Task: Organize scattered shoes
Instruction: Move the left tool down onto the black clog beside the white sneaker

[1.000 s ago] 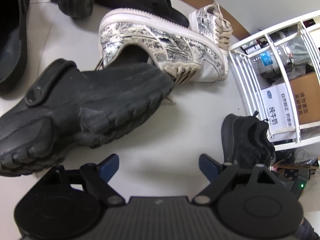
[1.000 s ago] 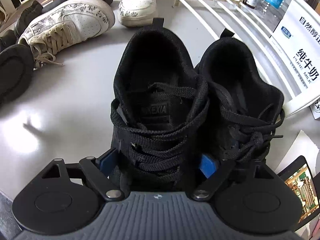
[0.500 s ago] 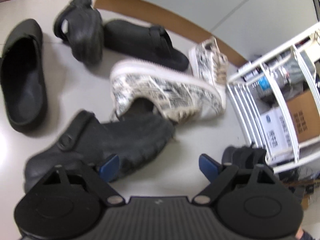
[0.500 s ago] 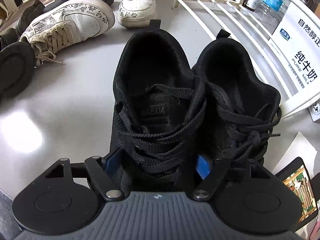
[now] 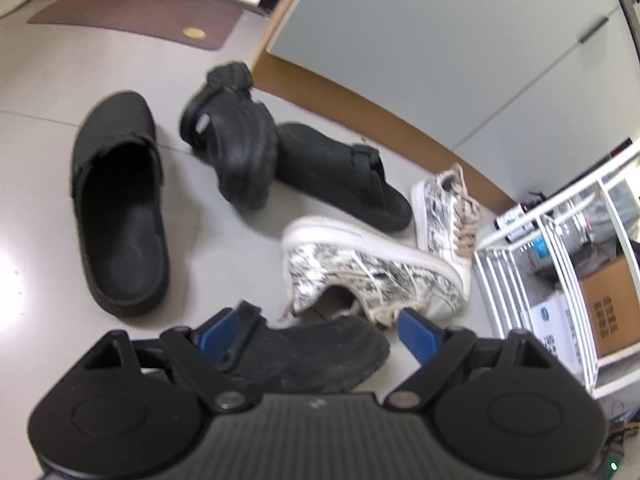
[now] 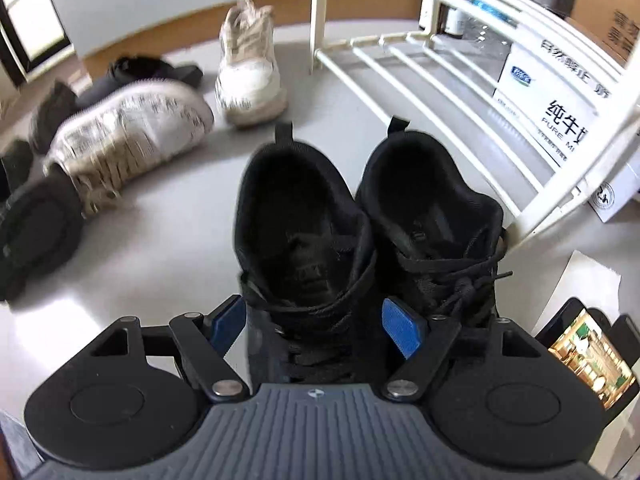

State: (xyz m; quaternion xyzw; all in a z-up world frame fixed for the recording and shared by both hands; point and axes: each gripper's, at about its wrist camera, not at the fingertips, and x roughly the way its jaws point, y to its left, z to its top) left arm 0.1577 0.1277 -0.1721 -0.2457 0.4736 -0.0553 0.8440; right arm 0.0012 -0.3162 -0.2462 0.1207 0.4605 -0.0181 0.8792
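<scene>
Left wrist view: is tilting upward; the wall and a brown mat are now appearing at the top of the frame.
Black clog: is sliding from the left middle down to the bottom centre, now lying between the blue pads of the left gripper.
Patterned sneaker: is moving from the upper centre toward the middle right.
Black slide: is coming fully into view at the left.
Right wrist view: is pulling back and lifting; the black sneakers are looking smaller, lower in the frame.
Right gripper: its blue pads are now standing wider at the left sneaker's sides.
White rack: is showing more at the upper right.
</scene>
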